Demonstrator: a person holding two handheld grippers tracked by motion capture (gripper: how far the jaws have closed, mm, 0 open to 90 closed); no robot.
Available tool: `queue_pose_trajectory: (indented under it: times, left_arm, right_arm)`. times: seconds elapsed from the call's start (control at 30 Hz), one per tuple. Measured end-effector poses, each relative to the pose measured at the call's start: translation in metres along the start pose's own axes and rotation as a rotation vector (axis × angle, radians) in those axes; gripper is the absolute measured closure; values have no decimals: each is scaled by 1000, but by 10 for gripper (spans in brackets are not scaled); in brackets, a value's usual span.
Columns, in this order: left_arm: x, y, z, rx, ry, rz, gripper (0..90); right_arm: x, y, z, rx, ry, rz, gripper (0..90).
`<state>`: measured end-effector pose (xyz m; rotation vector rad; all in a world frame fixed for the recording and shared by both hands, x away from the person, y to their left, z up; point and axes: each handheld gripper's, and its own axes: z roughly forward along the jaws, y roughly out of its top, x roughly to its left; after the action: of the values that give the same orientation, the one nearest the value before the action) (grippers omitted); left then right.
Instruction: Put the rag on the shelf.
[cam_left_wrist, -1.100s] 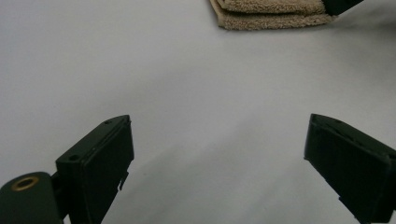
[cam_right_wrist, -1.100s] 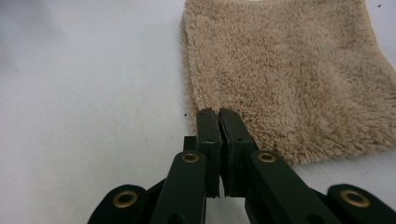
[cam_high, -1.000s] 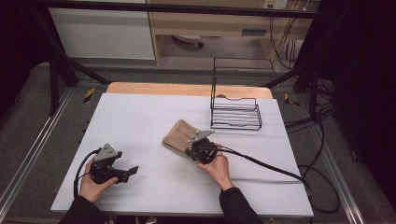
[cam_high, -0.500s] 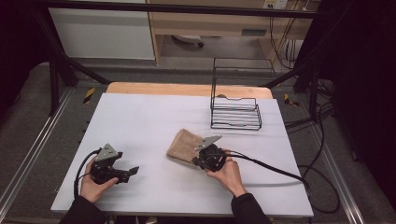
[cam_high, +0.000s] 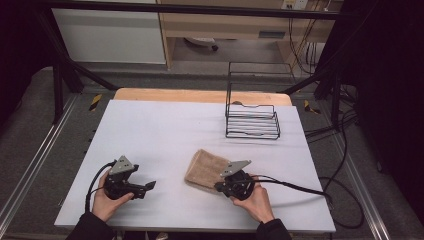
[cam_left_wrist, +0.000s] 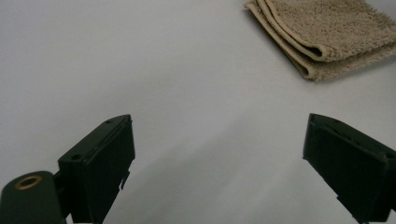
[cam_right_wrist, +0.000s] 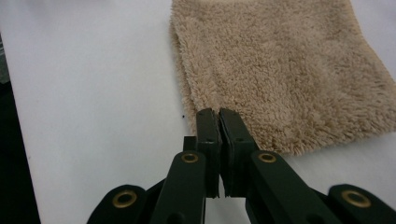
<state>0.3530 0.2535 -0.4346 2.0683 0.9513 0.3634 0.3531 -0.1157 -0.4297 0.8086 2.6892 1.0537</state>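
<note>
A folded beige towel (cam_high: 206, 167) lies on the white table (cam_high: 165, 125), right of its middle and near the front. My right gripper (cam_high: 219, 187) sits at the towel's near edge. In the right gripper view its jaws (cam_right_wrist: 218, 114) are pressed together on the edge of the towel (cam_right_wrist: 280, 70). A hand holds my left gripper (cam_high: 149, 186) low over the table at the front left, and its tips point toward the towel. Its jaws (cam_left_wrist: 219, 119) stand wide open over bare table, with the towel (cam_left_wrist: 327, 32) farther off.
A black wire rack (cam_high: 252, 120) stands at the back right of the table. A strip of wood (cam_high: 200, 95) runs along the far edge. A cable (cam_high: 300, 187) trails right from the right gripper across the table.
My right gripper has slid right and toward the front edge, and the towel has come along with it. The left gripper has stayed where it was.
</note>
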Motion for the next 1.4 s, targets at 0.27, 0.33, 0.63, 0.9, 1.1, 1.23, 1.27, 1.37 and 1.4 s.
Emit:
queue_pose_trajectory:
  times: [0.27,0.33,0.63,0.9,1.1,1.23,1.27,1.37,1.4]
  left_arm:
    - [-18,13,8,5,8,-11,146]
    - [-24,18,9,2,11,-14,166]
    - [-62,48,36,35,-19,32,334]
    - [-77,61,71,100,-50,4,533]
    - [-77,51,82,144,-90,-19,639]
    - [-79,46,83,154,-122,-32,711]
    - [-80,46,83,153,-118,-32,720]
    - [-82,45,82,160,-118,-48,766]
    - [-82,45,82,163,-121,-53,778]
  right_arm:
    - [3,-19,-4,-9,4,21,860]
    - [3,-19,-5,-17,4,22,821]
    - [-6,-31,-25,-130,-55,175,571]
    - [-7,-39,-15,-138,-79,274,508]
    - [-3,-41,-8,-132,-96,304,519]
    - [-2,-42,-6,-132,-96,308,542]
    - [-2,-42,-5,-133,-97,305,551]
    - [-1,-42,-3,-139,-95,311,600]
    - [-1,-42,-2,-137,-95,310,627]
